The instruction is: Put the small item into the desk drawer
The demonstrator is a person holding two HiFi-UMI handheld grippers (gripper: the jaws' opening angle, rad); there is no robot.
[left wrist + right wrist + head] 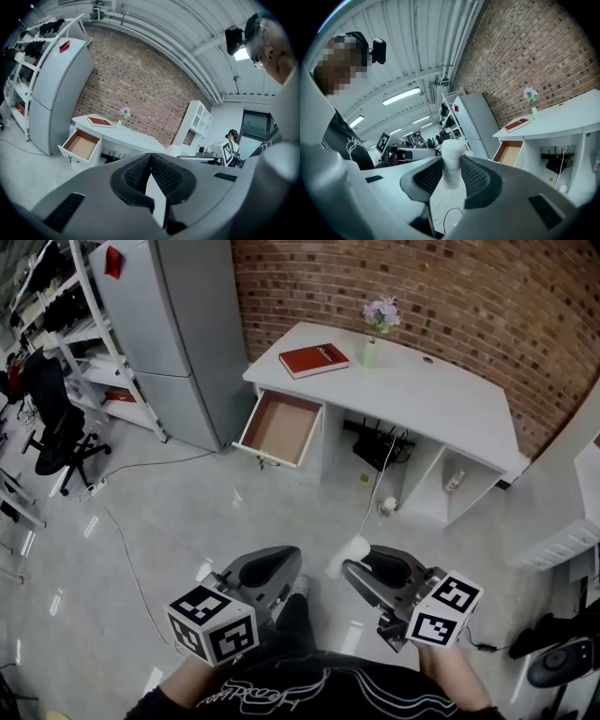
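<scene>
Small white item (452, 154), a stubby cylinder, is gripped upright between the ribbed pads of the right claw (451, 165), with its top end standing clear above the fingertips. The left claw (150, 157) is held just beside the right one, and its jaws are closed tip to tip with nothing between them. Both claws are seen low in the head view, over a pale glossy floor (169, 512), across which a thin cable (127, 549) is trailed. Farther off, the drawer (278, 427) is pulled fully out at the left end of the white desk (441, 395), and its brown inside is seen bare. The item is thus well apart from the drawer. On the desk top a red book (313, 360) is laid flat near the left end, and a small vase of flowers (375, 334) is set just beside it. Behind the desk a brick wall (450, 296) is seen, with a grey fridge (178, 324) stood against it to the left.
</scene>
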